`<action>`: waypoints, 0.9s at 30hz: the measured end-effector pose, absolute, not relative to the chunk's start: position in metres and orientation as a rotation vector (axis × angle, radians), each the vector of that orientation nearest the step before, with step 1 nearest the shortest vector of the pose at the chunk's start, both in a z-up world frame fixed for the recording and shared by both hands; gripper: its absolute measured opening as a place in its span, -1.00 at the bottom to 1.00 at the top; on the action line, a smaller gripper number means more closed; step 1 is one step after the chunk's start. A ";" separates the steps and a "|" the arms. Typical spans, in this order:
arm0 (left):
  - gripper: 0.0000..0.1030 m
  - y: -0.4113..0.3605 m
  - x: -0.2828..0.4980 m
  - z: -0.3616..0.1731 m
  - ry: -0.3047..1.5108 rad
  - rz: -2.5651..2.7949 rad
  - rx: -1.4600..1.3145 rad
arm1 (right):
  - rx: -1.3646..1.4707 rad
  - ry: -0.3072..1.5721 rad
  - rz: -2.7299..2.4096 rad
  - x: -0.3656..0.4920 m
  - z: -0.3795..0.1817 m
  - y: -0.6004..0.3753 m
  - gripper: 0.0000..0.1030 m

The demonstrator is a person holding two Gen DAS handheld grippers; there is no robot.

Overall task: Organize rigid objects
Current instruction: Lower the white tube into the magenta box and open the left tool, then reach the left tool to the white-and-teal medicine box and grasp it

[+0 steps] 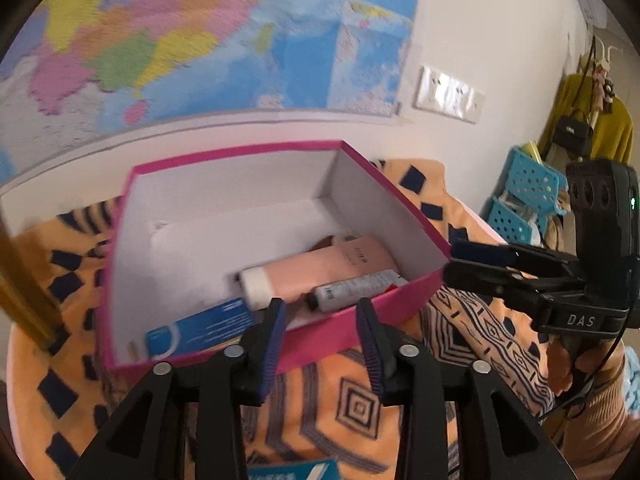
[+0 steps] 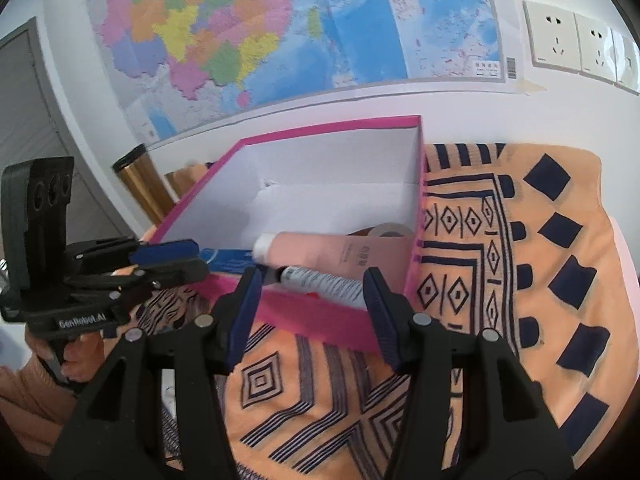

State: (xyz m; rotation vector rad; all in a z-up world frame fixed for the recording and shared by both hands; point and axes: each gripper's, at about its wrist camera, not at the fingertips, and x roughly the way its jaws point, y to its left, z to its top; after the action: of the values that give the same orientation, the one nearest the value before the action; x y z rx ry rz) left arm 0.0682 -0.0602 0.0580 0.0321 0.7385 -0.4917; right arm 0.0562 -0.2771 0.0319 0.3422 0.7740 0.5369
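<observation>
A pink box with a white inside stands on an orange patterned cloth. In it lie a pink tube, a small white tube and a blue carton. My left gripper is open and empty just in front of the box's near wall. My right gripper is open and empty at the box's near wall, over the white tube. The pink tube, blue carton and a tape roll show there too.
A map hangs on the wall behind, with sockets to its right. Gold cylinders stand left of the box. Blue baskets and hanging clothes are at the right. A blue item lies under my left gripper.
</observation>
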 end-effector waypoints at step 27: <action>-0.07 0.041 0.010 -0.039 0.975 -0.309 -0.110 | 0.317 1.042 0.888 0.002 -0.038 -0.152 0.08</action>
State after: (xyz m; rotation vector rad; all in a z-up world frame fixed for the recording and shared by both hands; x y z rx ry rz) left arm 0.0096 0.0409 -0.0385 -0.1102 0.9745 -0.3088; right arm 0.0023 -0.1516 -0.0378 0.3166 1.0421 0.8878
